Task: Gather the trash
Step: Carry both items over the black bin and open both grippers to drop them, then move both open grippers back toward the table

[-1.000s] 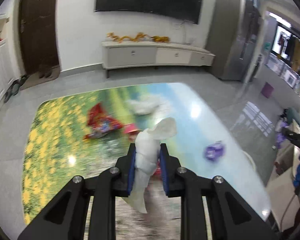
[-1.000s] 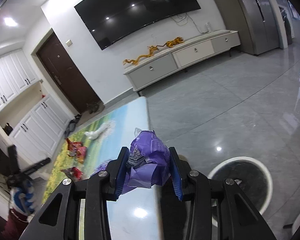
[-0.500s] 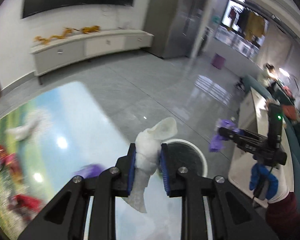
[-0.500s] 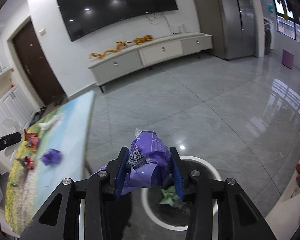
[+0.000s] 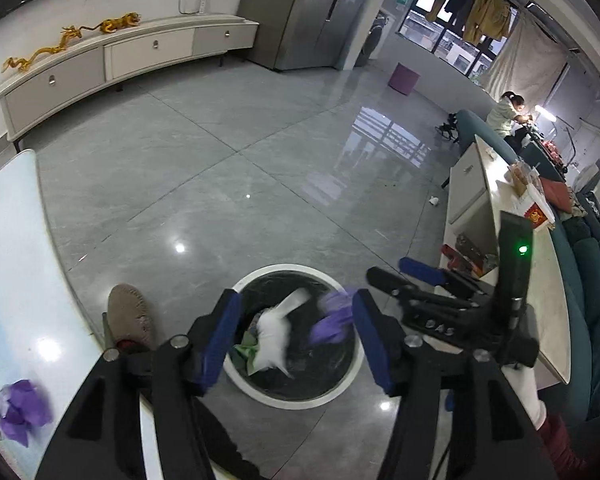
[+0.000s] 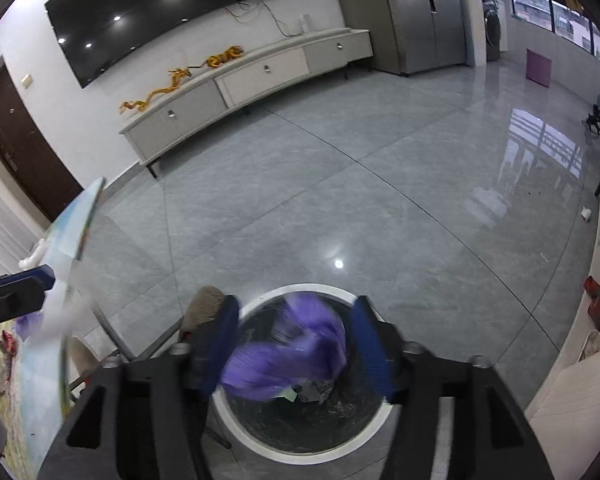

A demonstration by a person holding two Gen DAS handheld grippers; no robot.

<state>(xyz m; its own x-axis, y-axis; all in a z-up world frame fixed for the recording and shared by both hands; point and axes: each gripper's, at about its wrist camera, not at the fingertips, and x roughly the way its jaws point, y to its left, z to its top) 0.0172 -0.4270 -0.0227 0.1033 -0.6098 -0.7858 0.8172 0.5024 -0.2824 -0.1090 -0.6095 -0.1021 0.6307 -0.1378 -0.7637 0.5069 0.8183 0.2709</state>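
Both grippers hang over a round white-rimmed bin with a black liner on the floor. My left gripper is open; a blurred white tissue wad is dropping between its fingers into the bin. My right gripper is open too; a blurred purple wrapper falls from it, also visible in the left wrist view. Green paper lies in the bin. The right gripper shows in the left wrist view.
The table edge is at left, with another purple wrapper on it. A tan shoe stands beside the bin. A white counter is at right. Red wrappers lie on the table.
Both grippers swung from the table to above the bin and opened. The white tissue and the purple wrapper left the jaws and are falling into the bin.
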